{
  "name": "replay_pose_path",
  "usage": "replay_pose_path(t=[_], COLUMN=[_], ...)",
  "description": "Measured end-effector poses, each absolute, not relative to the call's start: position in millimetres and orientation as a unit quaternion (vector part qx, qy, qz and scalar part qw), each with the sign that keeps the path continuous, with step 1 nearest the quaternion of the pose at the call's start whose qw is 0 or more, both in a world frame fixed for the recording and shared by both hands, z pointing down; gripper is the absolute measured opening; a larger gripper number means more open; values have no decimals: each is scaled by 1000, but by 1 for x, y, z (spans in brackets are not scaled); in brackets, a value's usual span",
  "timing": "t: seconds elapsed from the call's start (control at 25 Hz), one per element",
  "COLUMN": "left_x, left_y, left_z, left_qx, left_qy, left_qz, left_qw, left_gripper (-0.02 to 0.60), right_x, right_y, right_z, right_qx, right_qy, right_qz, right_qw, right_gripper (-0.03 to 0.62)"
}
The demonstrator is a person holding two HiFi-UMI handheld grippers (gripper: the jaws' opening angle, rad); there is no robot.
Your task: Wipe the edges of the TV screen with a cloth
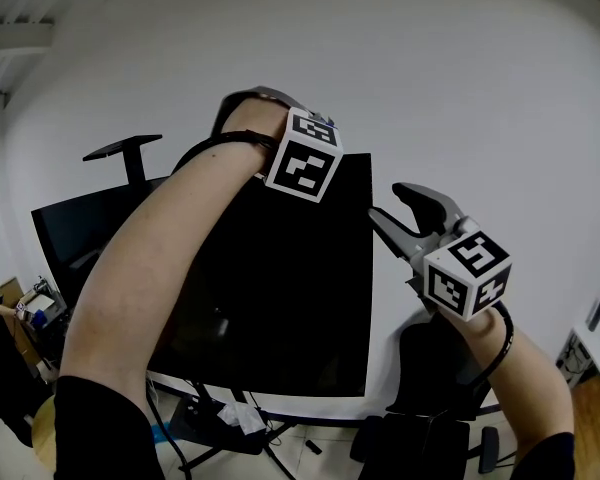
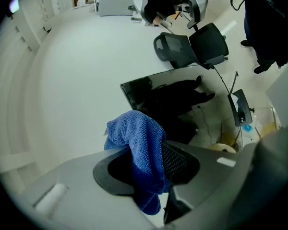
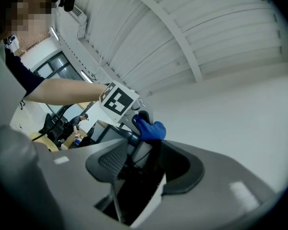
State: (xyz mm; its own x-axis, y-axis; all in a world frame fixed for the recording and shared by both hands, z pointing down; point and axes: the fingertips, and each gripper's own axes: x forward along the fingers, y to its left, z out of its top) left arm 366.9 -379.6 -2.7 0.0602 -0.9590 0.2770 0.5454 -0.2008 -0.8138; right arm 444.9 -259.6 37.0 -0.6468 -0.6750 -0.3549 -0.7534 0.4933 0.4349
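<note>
A black TV screen (image 1: 270, 298) stands in front of a white wall. My left arm reaches across its top, and only that gripper's marker cube (image 1: 302, 163) shows in the head view. The left gripper (image 2: 146, 164) is shut on a blue cloth (image 2: 139, 147), which bulges out past the pads towards the TV (image 2: 168, 99). From the right gripper view the cloth (image 3: 151, 130) sits at the TV's top corner. My right gripper (image 1: 390, 216) is at the TV's right edge. Its jaws (image 3: 139, 164) stand apart, with the dark panel edge (image 3: 134, 190) running between them.
An office chair's headrest (image 1: 125, 150) rises behind the TV at the left. A black chair (image 1: 430, 368) stands low at the right. The TV stand's legs and cables (image 1: 230, 413) lie on the floor. Two more chairs (image 2: 189, 47) stand beyond the TV.
</note>
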Motion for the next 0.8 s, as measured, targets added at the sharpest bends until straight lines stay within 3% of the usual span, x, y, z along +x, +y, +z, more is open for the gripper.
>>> replay_pose_path(t=[0.48, 0.8], left_x=[458, 504], left_y=[-366, -320], left_z=[-3, -10], left_qx=[-468, -643], left_qy=[239, 284], left_qz=[-583, -375], left_qw=[620, 604], left_gripper=[127, 127], right_x=[506, 536], right_y=[-253, -247], right_z=[46, 52], right_qx=[-445, -451], right_qy=[849, 850], right_qz=[277, 256], right_qw=[68, 91], right_gripper=[225, 225])
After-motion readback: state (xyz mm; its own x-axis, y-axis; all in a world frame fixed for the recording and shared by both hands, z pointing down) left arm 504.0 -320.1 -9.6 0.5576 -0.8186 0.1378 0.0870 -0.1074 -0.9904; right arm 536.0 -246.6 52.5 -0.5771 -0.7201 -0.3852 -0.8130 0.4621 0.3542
